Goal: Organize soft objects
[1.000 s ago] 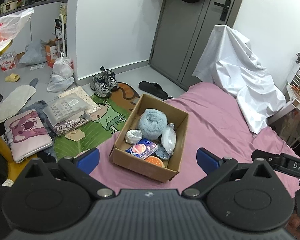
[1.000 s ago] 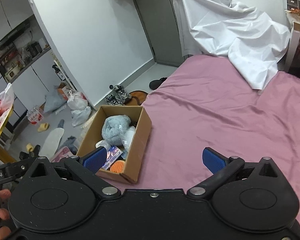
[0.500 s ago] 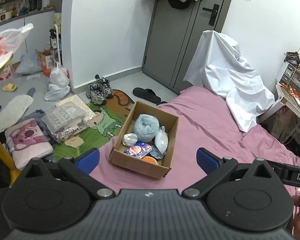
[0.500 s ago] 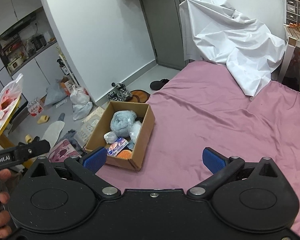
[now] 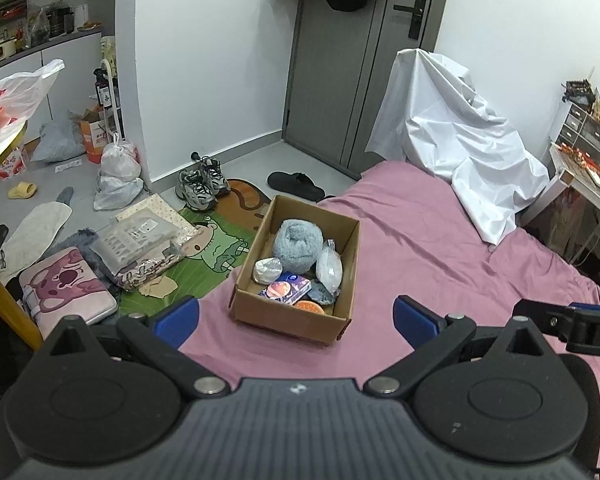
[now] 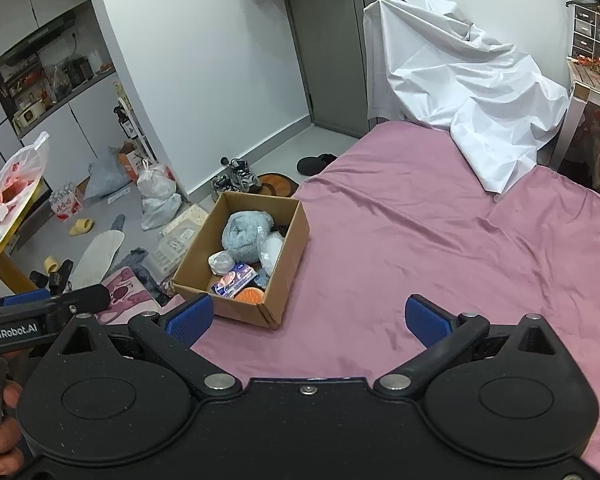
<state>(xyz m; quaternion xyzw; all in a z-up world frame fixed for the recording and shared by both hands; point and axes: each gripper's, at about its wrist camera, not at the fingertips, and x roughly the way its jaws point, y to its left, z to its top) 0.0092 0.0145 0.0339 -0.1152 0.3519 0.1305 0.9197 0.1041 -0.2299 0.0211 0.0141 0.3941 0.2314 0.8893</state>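
A brown cardboard box stands on the pink bed near its left edge. Inside lie a fluffy grey-blue ball, a small white pouch, a clear bag, a blue tissue pack and an orange round thing. My left gripper is open and empty, held high, short of the box. My right gripper is open and empty, to the right of the box.
A white sheet drapes over something at the bed's far end. The floor on the left holds shoes, bags, a pink pouch and a green mat. A cluttered desk stands right.
Both grippers have pulled back and up from the box, so it looks smaller and farther. Both stay open and empty. The box's contents have not moved.
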